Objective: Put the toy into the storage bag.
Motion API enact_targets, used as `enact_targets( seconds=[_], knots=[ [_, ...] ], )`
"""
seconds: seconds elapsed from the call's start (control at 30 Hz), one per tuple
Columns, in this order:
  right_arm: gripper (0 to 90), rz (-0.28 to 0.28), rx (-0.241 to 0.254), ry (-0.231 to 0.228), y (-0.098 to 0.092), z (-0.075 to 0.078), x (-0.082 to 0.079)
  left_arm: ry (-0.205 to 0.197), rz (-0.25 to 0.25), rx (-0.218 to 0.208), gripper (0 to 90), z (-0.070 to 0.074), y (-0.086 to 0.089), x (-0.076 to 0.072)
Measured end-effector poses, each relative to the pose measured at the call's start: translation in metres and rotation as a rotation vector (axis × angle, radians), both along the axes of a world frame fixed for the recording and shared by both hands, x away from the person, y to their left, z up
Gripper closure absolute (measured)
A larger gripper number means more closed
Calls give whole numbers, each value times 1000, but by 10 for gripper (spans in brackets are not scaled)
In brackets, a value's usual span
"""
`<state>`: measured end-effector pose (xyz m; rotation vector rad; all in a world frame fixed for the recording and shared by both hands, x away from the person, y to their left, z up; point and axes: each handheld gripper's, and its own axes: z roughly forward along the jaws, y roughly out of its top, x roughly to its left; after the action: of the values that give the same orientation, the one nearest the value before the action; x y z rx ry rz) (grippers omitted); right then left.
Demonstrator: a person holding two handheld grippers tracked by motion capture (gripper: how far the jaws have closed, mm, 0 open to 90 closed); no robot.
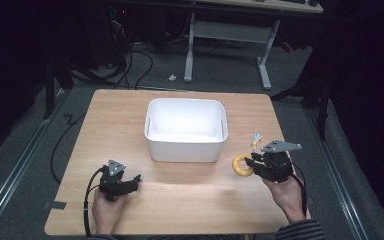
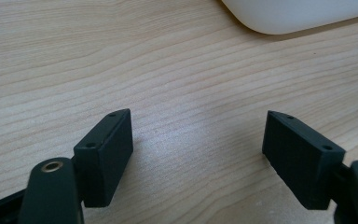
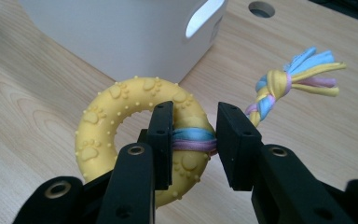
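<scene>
Ring toy [image 3: 121, 135] between right tongs [image 3: 193, 140]

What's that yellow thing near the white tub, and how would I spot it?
Start at the white tub in the middle of the wooden table. Off its front right corner, the right hand-held gripper grips a yellow ring toy. Raised paw prints and a braided pastel rope mark it out.

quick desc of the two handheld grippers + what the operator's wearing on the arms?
Both are black. The left gripper and right gripper each carry a grey three-cornered plate on top and trail a black cable. Jaws are flat rectangular black blocks with small screw holes, on arms with brass-ringed pivots. A dark striped sleeve shows at the right wrist.
</scene>
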<state>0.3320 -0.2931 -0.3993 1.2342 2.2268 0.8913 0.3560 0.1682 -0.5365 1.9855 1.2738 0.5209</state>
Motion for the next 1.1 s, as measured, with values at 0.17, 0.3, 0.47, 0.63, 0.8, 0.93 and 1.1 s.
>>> enact_targets(
  seconds=[0.17,0.3,0.47,0.63,0.8,0.93,1.1],
  knots=[
    [684,10,16,-8,0,14,7,0,0,-1,247,0,0,0],
    [684,16,25,-16,2,24,13,1,0,-1,247,0,0,0],
    [683,24,17,-30,7,35,21,1,-1,-1,247,0,0,0],
    [683,31,10,-50,14,47,31,0,0,-1,246,0,0,0],
    [683,41,14,-62,23,56,40,0,-1,2,246,0,0,0],
    [683,50,4,-65,32,59,47,0,-1,2,246,0,0,0],
    [683,63,-2,-72,41,63,53,0,-2,2,246,0,0,0]
  ],
)
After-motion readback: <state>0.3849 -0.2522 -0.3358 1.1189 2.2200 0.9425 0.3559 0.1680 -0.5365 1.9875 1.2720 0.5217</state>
